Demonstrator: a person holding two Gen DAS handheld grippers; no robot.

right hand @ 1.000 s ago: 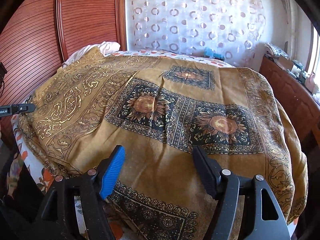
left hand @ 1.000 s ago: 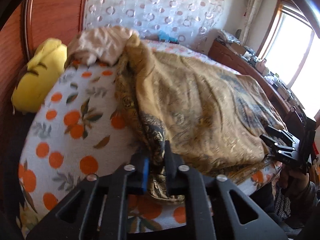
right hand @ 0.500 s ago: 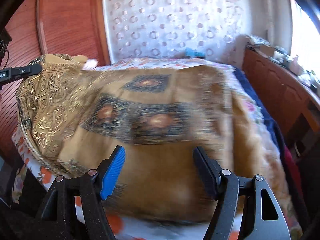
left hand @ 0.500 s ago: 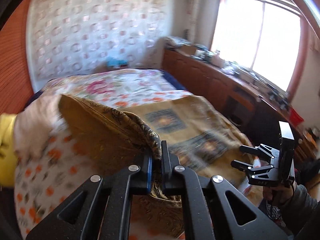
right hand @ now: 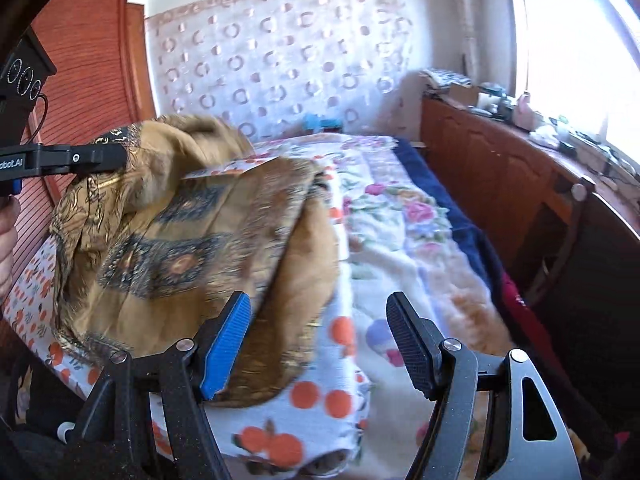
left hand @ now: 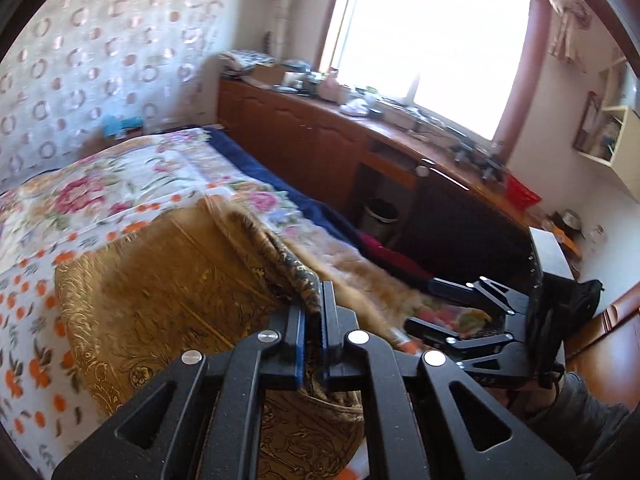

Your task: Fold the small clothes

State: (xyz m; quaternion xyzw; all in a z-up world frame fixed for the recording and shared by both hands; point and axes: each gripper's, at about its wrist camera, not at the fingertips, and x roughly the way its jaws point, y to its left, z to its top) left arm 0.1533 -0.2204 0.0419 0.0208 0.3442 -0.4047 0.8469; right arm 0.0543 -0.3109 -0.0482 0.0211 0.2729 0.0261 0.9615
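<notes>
Left wrist view shows the left gripper clamped on the gold patterned cloth, first fold underway, unflattened; right gripper wide, empty.

In the left wrist view, the pinched edge of the golden-brown patterned cloth vanishes between the black left gripper's pressed pads; its lower folds are cut off at the bottom of the frame behind the gripper's body; the small items on the brown wooden counter at upper centre are too small to tell; in the right wrist view, the cloth's raised upper-left part is smeared by motion.
</notes>
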